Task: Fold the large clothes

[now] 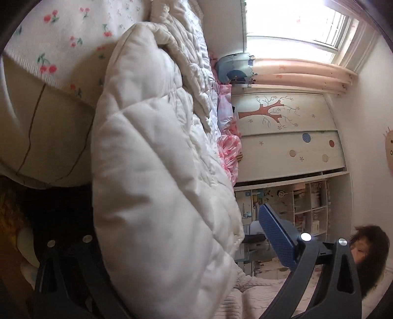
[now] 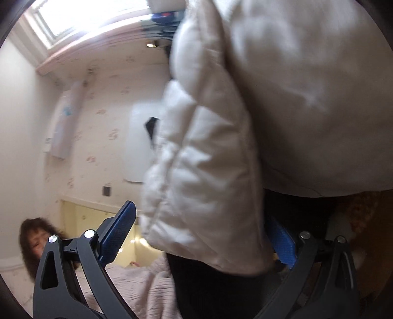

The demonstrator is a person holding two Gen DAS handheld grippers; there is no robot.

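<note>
Because it was puffy and quilted, the white padded coat (image 1: 157,171) looked light but bulky, soft enough to sag and slide; a seam or hem edge would probably give a surer hold than the slick, air-filled panels. It hung in the air between the two cameras, one thick fold filling the middle of the left wrist view and another (image 2: 221,152) draped down through the right wrist view, above the bed with its cherry-print sheet (image 1: 61,36).

The left tongs (image 1: 172,257) stood wide, the blue pad (image 1: 277,238) clear on one side and the other finger lost behind the fabric; the coat lay between them, yet whether they gripped it could not be told. The right tongs (image 2: 203,235) were likewise spread, with the coat's lower edge hanging between the pads (image 2: 118,230), not visibly pinched.

Both tools pointed upward and sideways, tilted steeply, so the window (image 1: 294,22) and the painted wardrobe (image 1: 289,137) lay aslant. A person in a pale knitted top (image 2: 137,282) showed low in both views.
</note>
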